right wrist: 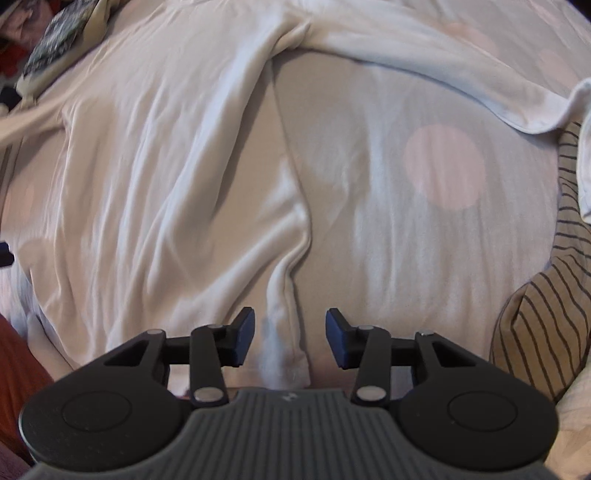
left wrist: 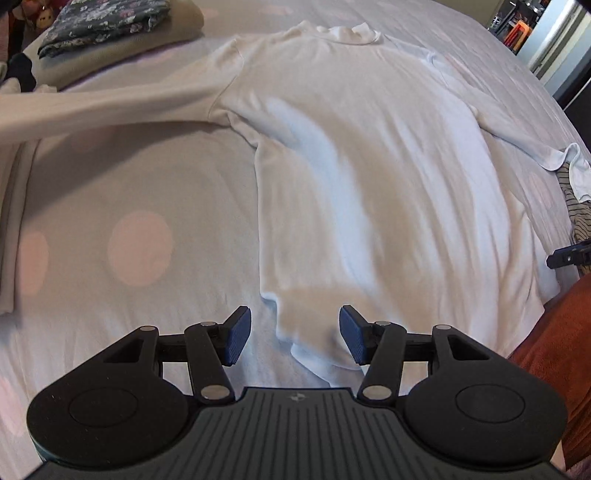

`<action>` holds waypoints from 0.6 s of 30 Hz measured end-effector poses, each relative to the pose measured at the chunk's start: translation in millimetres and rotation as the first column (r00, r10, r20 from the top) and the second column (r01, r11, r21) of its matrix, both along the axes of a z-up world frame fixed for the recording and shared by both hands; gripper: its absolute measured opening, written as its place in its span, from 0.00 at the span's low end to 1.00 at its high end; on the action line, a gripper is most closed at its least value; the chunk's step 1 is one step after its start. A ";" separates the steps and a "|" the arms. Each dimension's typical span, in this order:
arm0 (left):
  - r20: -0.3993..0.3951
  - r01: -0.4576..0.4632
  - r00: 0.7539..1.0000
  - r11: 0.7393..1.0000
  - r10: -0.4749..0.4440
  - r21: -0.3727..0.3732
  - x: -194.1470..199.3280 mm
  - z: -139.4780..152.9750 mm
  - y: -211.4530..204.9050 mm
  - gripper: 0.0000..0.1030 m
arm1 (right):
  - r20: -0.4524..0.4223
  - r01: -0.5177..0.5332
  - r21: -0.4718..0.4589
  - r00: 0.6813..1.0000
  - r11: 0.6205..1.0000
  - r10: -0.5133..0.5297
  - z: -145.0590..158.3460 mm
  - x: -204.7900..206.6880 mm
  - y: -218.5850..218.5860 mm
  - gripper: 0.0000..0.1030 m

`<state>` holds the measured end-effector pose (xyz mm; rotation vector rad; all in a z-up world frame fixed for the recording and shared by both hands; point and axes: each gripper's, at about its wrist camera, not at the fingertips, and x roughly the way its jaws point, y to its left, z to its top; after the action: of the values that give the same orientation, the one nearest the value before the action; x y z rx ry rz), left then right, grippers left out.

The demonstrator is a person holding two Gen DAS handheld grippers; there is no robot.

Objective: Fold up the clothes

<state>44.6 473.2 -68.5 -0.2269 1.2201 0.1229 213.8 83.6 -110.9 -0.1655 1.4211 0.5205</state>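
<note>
- On the bed point(left wrist: 92, 206), one white shirt point(left wrist: 369, 166) is lying spread flat, collar far from the cameras, both sleeves reaching outward; no fold is showing in it yet.
- The left gripper point(left wrist: 295, 338) is hanging over the shirt's near-left hem corner, its jaws parted and gripping nothing.
- The right gripper point(right wrist: 290, 339) is sitting over the near-right hem corner point(right wrist: 291, 365), likewise spread apart and empty.
- Judging progress: this shirt is looking barely started, with sleeves and body all waiting to be folded.
- Two folded items are stacking up at the far left: a floral piece point(left wrist: 107, 26) on a beige one point(left wrist: 122, 55), probably finished.
- One striped garment point(right wrist: 554, 277) is bunching at the right edge, seemingly waiting its turn.
</note>
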 end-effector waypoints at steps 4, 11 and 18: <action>0.010 -0.063 0.998 0.997 0.062 0.042 -3.3 -2.2 -6.3 0.50 | -0.009 -0.092 -0.070 0.996 0.993 0.092 -7.0 -5.9 15.8 0.17; 0.019 -0.114 0.993 0.993 0.114 0.025 -7.8 -14.7 -22.6 0.51 | 0.025 -0.164 -0.185 0.985 0.969 0.171 7.5 -11.8 21.7 0.06; 0.026 -0.132 0.991 0.991 0.132 -0.022 -13.1 -19.6 -16.6 0.51 | -0.031 -0.211 -0.315 0.977 0.925 0.212 19.3 -14.2 8.5 0.06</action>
<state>31.5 456.6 -88.1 -0.3262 1.1792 0.2218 199.6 92.1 -91.6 -0.5842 1.4852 0.4636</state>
